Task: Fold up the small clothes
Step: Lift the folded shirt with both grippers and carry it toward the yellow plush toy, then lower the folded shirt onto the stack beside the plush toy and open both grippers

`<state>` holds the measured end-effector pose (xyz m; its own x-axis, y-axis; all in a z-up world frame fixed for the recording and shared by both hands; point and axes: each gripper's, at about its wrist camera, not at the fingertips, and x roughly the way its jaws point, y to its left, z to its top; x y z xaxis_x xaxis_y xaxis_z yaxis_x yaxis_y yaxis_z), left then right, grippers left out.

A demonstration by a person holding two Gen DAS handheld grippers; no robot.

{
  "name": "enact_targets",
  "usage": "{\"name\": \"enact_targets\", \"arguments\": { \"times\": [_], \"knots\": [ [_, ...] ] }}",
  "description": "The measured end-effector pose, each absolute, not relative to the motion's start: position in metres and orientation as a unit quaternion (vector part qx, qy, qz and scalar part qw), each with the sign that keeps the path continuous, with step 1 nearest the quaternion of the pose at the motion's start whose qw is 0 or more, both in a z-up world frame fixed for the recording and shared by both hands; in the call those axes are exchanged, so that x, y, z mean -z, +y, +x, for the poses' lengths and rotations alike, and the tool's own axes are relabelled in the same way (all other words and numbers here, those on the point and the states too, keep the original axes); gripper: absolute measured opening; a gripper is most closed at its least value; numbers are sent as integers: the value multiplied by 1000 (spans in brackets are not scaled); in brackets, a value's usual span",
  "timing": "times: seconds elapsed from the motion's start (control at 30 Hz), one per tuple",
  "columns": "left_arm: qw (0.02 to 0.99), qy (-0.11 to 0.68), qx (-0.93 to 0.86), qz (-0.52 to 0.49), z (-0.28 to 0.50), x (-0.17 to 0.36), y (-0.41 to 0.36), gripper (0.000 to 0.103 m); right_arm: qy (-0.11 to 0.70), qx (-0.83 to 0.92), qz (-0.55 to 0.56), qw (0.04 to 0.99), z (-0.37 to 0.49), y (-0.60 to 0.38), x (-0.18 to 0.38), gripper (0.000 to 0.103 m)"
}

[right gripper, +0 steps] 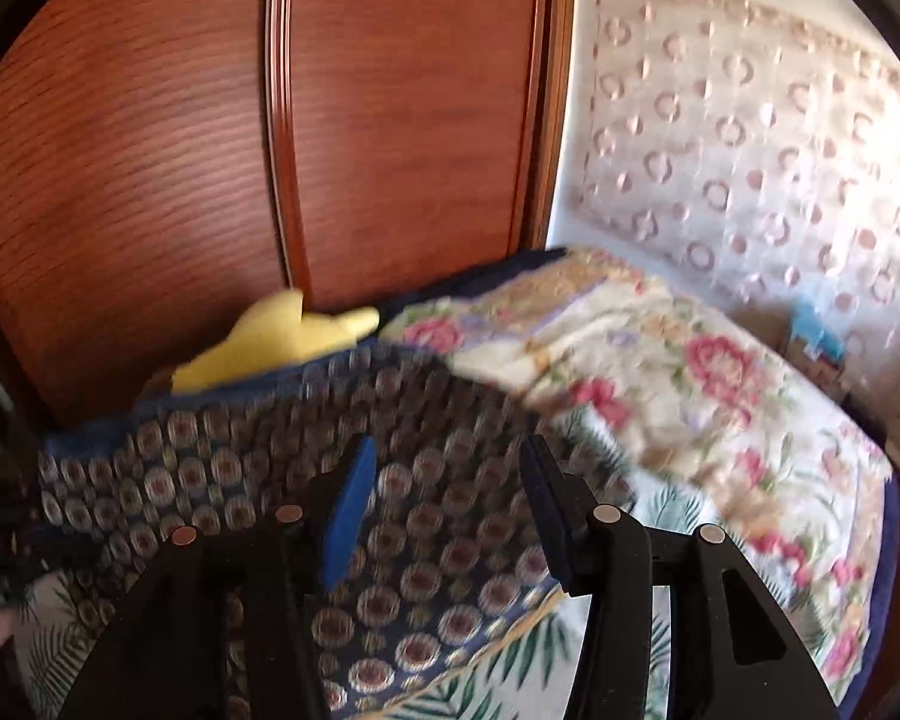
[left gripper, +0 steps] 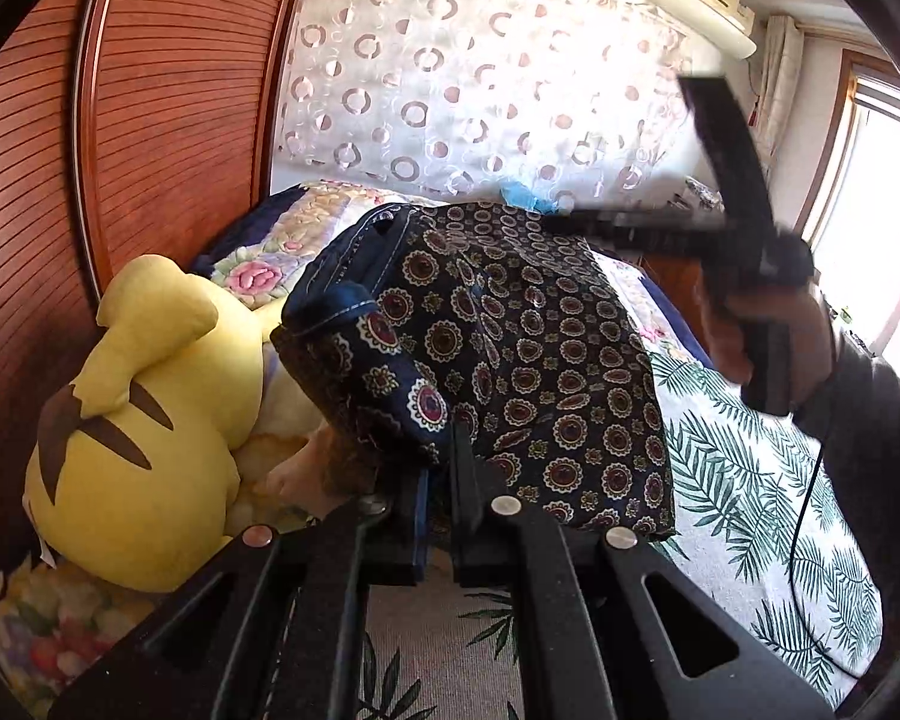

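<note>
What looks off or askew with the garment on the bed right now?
The patterned garment is not flat: its left side is bunched and lifted, pinched in the shut left gripper, with the blue lining flipped outward. It crowds the yellow plush toy. The right gripper is open above the cloth, holding nothing. No damage visible.

Dark navy garment [left gripper: 528, 336] with medallion print and blue denim-like trim, draped in a raised fold, one edge pinched, the rest lying on the leaf-print bedsheet [left gripper: 744, 480].

1 patterned garment [left gripper: 540, 348], 1 yellow plush toy [left gripper: 132, 420], 2 tongs: left [left gripper: 441, 456], right [right gripper: 444, 480], 1 floral quilt [right gripper: 660, 360]
</note>
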<state>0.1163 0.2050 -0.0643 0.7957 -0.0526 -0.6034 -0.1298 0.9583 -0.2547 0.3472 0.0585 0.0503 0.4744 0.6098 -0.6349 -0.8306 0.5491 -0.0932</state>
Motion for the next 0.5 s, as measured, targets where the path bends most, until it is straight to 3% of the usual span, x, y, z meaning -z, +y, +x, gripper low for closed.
{"name": "enact_targets", "arguments": {
  "times": [0.17, 0.27, 0.33, 0.4, 0.43, 0.47, 0.5],
  "knots": [
    [938, 321, -25, -133, 116, 62, 204, 6, 311, -417, -211, 827, 355, 78, -9, 52],
    [938, 320, -31, -127, 115, 59, 203, 14, 294, -409, -205, 839, 351, 83, -4, 52],
    [942, 309, -27, -128, 110, 53, 203, 27, 298, -402, -198, 843, 347, 81, -7, 52],
    [947, 296, -29, -117, 105, 45, 201, 55, 297, -396, -196, 846, 340, 75, -9, 52],
    [949, 293, -29, -113, 104, 43, 200, 62, 295, -394, -194, 849, 336, 73, -12, 52],
    [950, 290, -28, -109, 102, 39, 199, 79, 293, -394, -190, 850, 330, 65, -14, 52],
    [952, 285, -30, -105, 100, 36, 198, 86, 290, -395, -185, 852, 324, 60, -16, 52]
  ]
}}
